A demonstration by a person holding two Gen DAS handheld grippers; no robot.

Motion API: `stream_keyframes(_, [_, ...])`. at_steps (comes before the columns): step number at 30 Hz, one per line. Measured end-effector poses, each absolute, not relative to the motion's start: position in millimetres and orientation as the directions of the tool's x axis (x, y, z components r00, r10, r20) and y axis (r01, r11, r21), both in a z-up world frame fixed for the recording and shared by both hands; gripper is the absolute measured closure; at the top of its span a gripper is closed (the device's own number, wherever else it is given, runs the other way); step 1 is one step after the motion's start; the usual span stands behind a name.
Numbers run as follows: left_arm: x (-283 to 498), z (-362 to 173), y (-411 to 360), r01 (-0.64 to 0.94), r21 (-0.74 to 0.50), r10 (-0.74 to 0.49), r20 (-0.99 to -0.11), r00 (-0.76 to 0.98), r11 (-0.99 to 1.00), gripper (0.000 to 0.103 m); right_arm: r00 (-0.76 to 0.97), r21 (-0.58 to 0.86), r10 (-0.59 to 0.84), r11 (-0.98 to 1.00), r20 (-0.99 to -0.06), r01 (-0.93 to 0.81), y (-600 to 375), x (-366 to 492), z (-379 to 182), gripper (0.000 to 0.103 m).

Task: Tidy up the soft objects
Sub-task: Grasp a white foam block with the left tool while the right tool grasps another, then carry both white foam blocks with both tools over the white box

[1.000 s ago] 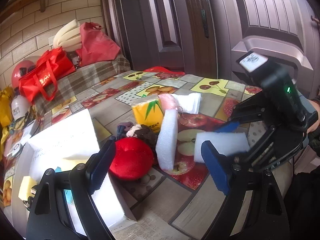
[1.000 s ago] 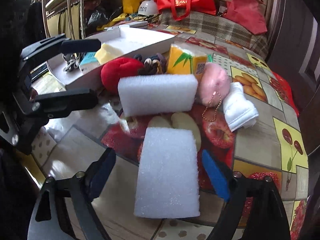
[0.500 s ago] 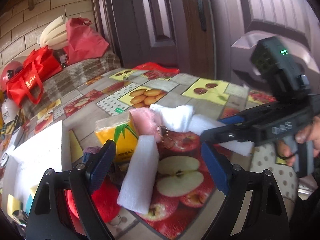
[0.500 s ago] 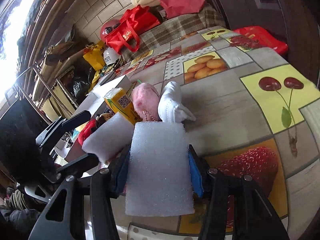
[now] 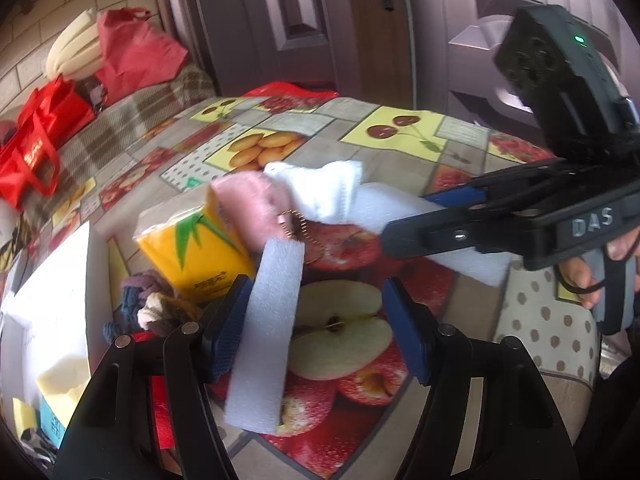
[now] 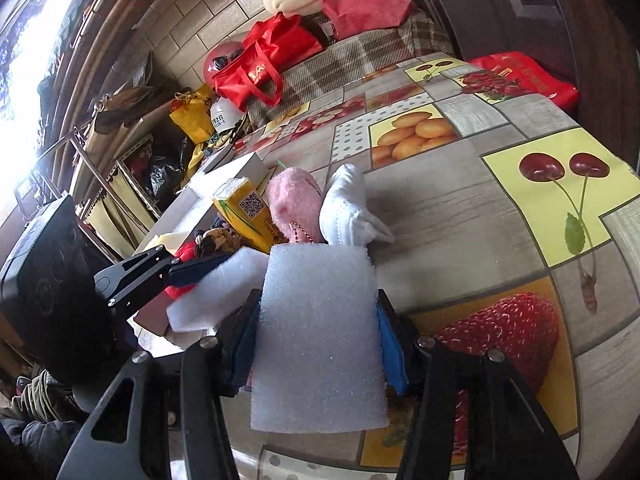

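Note:
My right gripper point(image 6: 316, 344) is shut on a white foam block point(image 6: 318, 340) and holds it above the fruit-print table; the same block shows in the left wrist view point(image 5: 404, 216). My left gripper point(image 5: 316, 328) is open around a second white foam block point(image 5: 268, 332); its left pad touches the block, the right pad stands apart. That block also shows in the right wrist view point(image 6: 216, 292). Behind lie a pink plush point(image 5: 248, 204), a white folded cloth point(image 5: 324, 188), a yellow tissue pack point(image 5: 196, 252), knitted items point(image 5: 156, 308) and a red plush point(image 6: 182, 254).
A white box point(image 5: 52, 312) with yellow sponges stands at the left. Red bags point(image 6: 272, 60) and a checked cushion lie at the table's far end. A door point(image 5: 280, 20) stands behind. The tablecloth point(image 6: 460, 208) is bare at the right.
My left gripper has narrowed and moved in around the upright foam block. My right gripper keeps its grip on the other foam block, lifted above the table.

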State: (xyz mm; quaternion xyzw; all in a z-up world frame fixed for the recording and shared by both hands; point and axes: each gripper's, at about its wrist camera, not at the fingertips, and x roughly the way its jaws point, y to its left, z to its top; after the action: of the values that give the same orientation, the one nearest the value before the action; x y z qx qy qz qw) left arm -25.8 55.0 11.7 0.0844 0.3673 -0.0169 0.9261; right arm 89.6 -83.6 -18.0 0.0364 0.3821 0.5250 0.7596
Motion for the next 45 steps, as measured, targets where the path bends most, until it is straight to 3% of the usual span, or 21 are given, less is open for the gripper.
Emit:
stream_keyframes(2, [-18.4, 3.1, 61.3, 0.082, 0.13, 0.04, -0.731, 0.681, 0.988, 0.036, 0.157, 0.458, 0.825, 0.447, -0.543, -0.768, -83.8, 90.1, -18.6, 0.049])
stream_keyframes(6, [-18.8, 0.9, 60.7, 0.086, 0.14, 0.046, -0.738, 0.673, 0.986, 0.039, 0.158, 0.458, 0.823, 0.45, -0.546, -0.767, -84.8, 89.6, -19.3, 0.049])
stream_keyframes(8, [-20.3, 1.9, 62.8, 0.074, 0.143, 0.055, -0.732, 0.679, 0.987, 0.073, 0.158, 0.459, 0.823, 0.451, -0.546, -0.765, -84.8, 89.8, -19.4, 0.049])
stream_keyframes(10, [-22.1, 2.6, 69.7, 0.059, 0.131, 0.055, -0.729, 0.682, 0.99, 0.081, 0.16, 0.458, 0.823, 0.452, -0.546, -0.765, -84.6, 89.8, -19.2, 0.049])
stream_keyframes(20, [-58.5, 23.9, 65.6, 0.063, 0.134, 0.031, -0.6, 0.799, 0.989, 0.082, 0.191, 0.436, 0.829, 0.455, -0.525, -0.777, -87.4, 85.4, -14.5, 0.05])
stream_keyframes(32, [-86.0, 38.2, 92.4, -0.031, 0.037, 0.045, -0.509, 0.86, 0.999, 0.082, 0.48, 0.305, 0.847, 0.531, -0.229, -0.79, -89.0, 35.2, 23.5, 0.05])
stream_keyframes(45, [-103.4, 41.7, 105.2, -0.067, -0.005, 0.057, -0.461, 0.885, 0.998, 0.082, 0.53, 0.192, 0.825, 0.563, -0.198, -0.804, -73.6, 22.9, 34.4, 0.05])
